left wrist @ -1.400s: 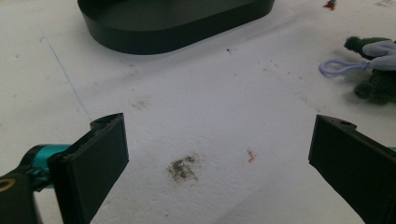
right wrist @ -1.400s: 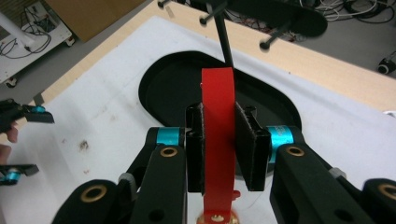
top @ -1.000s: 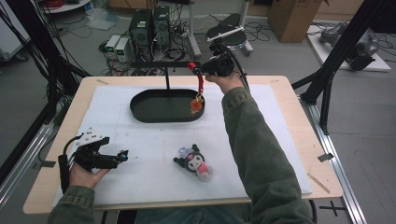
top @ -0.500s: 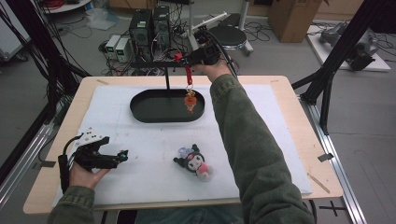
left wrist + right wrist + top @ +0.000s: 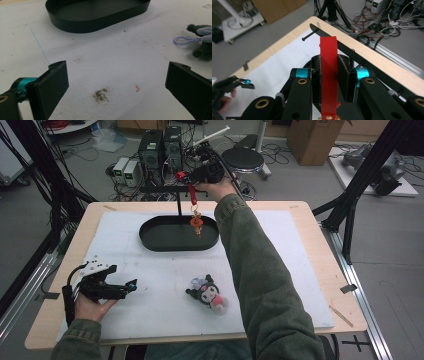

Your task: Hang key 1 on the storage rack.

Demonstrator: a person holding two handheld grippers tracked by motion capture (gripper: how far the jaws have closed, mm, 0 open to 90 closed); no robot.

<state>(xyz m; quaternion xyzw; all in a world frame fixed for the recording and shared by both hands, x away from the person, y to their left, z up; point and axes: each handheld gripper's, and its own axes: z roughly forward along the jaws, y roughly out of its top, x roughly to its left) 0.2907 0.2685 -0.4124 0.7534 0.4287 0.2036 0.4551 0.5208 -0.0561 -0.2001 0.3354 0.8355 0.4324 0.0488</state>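
From my high view, the small orange charm (image 5: pixel 196 222) hanging under the red strap (image 5: pixel 192 194) is too tiny for me to identify. My right forearm's green sleeve (image 5: pixel 260 270) covers part of the counter's white mat (image 5: pixel 300 270) and the black oval tray's (image 5: pixel 170 240) right end. In my left gripper view, the plush toy (image 5: pixel 202 45) is cut off by the right edge, and the tray's far rim by the top. In my right gripper view, the strap's lower end runs off the bottom edge.
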